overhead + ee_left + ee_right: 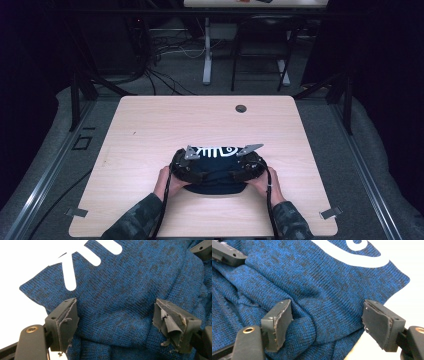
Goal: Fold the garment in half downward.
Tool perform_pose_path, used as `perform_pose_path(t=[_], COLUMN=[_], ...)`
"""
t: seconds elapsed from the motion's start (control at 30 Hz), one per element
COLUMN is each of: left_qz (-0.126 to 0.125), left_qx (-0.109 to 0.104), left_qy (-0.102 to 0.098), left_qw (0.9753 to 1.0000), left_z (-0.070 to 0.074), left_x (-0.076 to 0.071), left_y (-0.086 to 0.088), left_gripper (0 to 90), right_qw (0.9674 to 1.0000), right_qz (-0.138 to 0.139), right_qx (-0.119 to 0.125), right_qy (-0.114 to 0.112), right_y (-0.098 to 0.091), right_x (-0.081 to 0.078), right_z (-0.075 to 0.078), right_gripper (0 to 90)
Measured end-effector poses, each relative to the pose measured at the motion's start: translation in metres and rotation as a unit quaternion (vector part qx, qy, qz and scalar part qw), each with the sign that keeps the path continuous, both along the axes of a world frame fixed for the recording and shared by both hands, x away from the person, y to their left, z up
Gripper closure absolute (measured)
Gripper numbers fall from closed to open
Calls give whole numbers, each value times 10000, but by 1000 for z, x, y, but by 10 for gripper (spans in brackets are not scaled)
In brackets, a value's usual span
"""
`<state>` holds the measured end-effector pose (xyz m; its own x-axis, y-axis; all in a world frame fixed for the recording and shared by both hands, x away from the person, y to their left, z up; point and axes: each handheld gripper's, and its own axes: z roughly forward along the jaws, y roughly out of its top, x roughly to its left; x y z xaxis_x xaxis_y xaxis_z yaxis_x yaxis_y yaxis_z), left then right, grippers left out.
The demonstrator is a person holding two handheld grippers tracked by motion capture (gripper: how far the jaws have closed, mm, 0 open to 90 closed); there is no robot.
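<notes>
A dark blue knit garment (218,184) with a white fish-bone print lies bunched on the wooden table (150,130), near the front middle. A person's hands hold both grippers down on it. My left gripper (188,167) is at its left side and my right gripper (248,166) at its right. In the left gripper view, the left gripper (115,320) is open, its jaws straddling a fold of the garment (120,285). In the right gripper view, the right gripper (327,322) is open too, with a thick fold of the garment (317,272) between its jaws. The worn pads (172,322) are frayed.
A small round hole (241,108) sits near the table's far edge. Metal clips (76,212) (331,213) mark the front corners. Beyond the table are cables, a chair and another desk's leg (207,55) on grey floor.
</notes>
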<state>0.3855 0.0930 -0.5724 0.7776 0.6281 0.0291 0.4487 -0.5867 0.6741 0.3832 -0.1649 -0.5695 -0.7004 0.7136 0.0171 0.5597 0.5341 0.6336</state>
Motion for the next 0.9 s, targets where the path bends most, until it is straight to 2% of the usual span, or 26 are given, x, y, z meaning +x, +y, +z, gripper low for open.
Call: perform_pose_path(t=[0.03,0.2,0.33,0.4,0.5,0.73,0.77,0.8,0.9], left_qz=[4,50,54,43,53,135,152,178,183], left_qx=[-5,-12,-14,-54,-250,-477,-512,-564,-549], left_qy=[3,7,27,-26,23,-96,-150,-257,-348], left_qw=[10000,10000,10000,10000,9997,9987,9985,9979,9977], left_z=[0,0,1,0,2,22,26,33,40], left_x=[2,11,14,13,15,11,9,4,-1], left_y=[0,-2,-2,-2,1,7,9,14,20], left_gripper=[206,206,205,197,173,88,70,62,54], right_qw=[10000,9999,9997,9993,9989,9986,9985,9982,9981], right_qz=[13,-100,-227,-324,-387,-355,-338,-343,-304], right_qx=[-54,-8,26,154,221,344,373,387,356], right_qy=[2,-31,69,139,112,-162,-235,-292,-391], right_y=[0,0,-1,-4,-5,-10,-12,-13,-15], right_x=[1,6,11,13,12,1,-4,-7,-13], right_z=[1,0,-2,-4,-3,21,29,33,39], right_gripper=[238,232,189,163,149,119,101,95,74])
